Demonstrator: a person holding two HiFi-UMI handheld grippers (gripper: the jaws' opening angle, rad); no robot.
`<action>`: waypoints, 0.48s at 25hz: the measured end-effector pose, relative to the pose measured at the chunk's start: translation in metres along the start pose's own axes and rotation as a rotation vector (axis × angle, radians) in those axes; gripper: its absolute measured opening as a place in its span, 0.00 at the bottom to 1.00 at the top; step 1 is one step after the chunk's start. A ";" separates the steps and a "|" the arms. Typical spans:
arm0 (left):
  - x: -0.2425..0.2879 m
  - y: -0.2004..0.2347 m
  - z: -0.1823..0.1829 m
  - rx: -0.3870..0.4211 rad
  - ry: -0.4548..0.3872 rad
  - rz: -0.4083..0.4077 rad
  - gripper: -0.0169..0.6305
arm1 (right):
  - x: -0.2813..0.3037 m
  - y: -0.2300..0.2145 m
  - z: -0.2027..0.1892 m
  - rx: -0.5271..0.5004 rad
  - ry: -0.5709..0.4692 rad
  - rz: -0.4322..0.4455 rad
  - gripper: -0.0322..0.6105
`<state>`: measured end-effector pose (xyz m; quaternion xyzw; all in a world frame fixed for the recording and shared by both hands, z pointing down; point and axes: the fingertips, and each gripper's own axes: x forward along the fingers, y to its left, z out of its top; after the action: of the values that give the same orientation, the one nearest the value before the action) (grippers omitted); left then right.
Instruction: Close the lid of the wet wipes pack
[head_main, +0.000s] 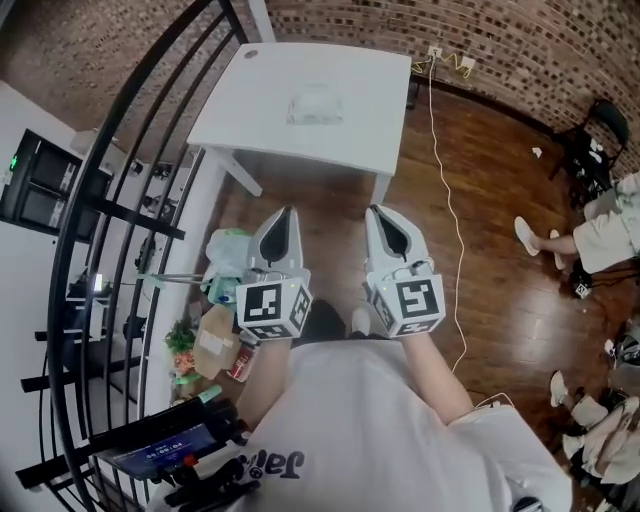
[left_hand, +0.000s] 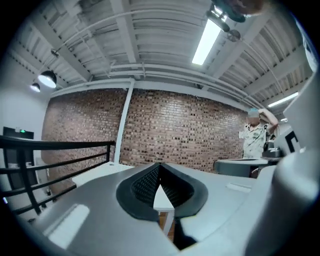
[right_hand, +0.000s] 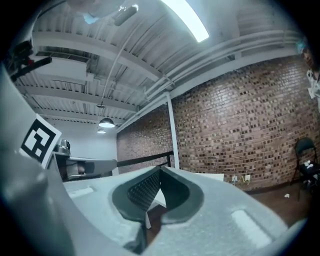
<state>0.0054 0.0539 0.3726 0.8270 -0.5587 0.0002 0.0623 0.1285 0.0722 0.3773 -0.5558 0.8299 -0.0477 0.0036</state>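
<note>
The wet wipes pack (head_main: 314, 106) lies pale and flat near the middle of the white table (head_main: 250, 120), far ahead of me. At this distance I cannot tell how its lid stands. My left gripper (head_main: 289, 211) and right gripper (head_main: 377, 210) are held side by side close to my body, well short of the table and pointing toward it. Both are shut with nothing between the jaws. In the left gripper view (left_hand: 160, 167) and the right gripper view (right_hand: 160, 171) the dark ribbed pads meet at the tips, and the pack does not show.
A black metal railing (head_main: 120, 210) curves along the left. Bags and a cardboard box (head_main: 213, 342) clutter the floor by my left side. A white cable (head_main: 450, 200) runs over the wooden floor. Seated people (head_main: 600, 235) and a black chair (head_main: 600, 135) are at the right.
</note>
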 end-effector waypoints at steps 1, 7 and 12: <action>0.010 0.003 0.007 0.015 0.002 -0.001 0.05 | 0.012 -0.003 0.003 0.003 0.009 0.009 0.03; 0.086 0.043 0.004 0.061 0.014 -0.037 0.05 | 0.099 -0.010 -0.002 -0.022 0.056 0.035 0.03; 0.188 0.102 0.027 -0.014 -0.010 -0.084 0.05 | 0.209 -0.029 0.008 -0.069 0.093 0.025 0.03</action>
<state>-0.0197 -0.1600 0.3693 0.8494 -0.5236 -0.0104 0.0651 0.0762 -0.1320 0.3811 -0.5425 0.8372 -0.0448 -0.0534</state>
